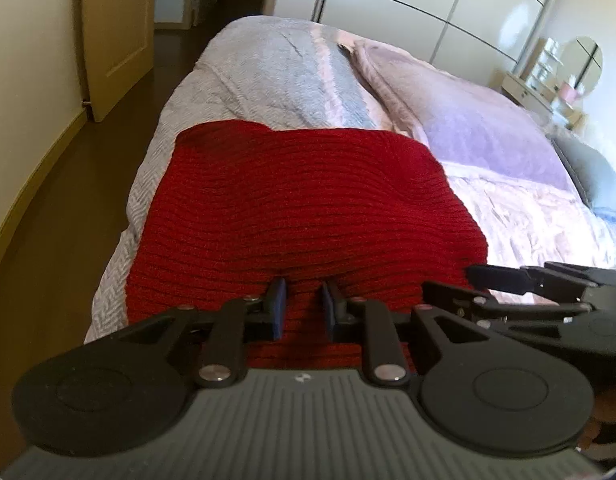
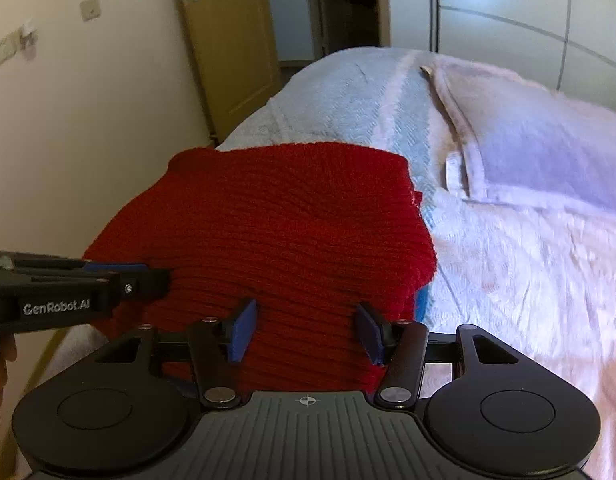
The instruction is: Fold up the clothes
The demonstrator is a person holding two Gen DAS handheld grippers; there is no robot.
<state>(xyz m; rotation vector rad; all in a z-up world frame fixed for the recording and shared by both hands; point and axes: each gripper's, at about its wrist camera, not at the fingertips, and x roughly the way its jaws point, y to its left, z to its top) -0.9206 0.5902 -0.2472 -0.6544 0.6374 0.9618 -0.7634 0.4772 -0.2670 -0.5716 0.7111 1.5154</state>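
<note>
A red ribbed knit garment (image 1: 300, 200) lies folded on the bed; it also shows in the right wrist view (image 2: 276, 224). My left gripper (image 1: 304, 300) is over its near edge with the jaws close together and a ridge of red knit pinched between the blue pads. My right gripper (image 2: 304, 328) is over the same near edge, jaws wide apart, resting on the knit without holding it. The right gripper shows at the right edge of the left wrist view (image 1: 528, 292), and the left gripper shows at the left of the right wrist view (image 2: 108, 280).
The bed (image 1: 268, 64) has a grey-white cover and a pink-lilac blanket (image 1: 488, 128) to the right. A wooden door (image 1: 116, 32) and dark floor (image 1: 68, 200) are on the left. Wardrobe doors (image 1: 428, 4) stand behind, a dresser with mirror (image 1: 564, 76) far right.
</note>
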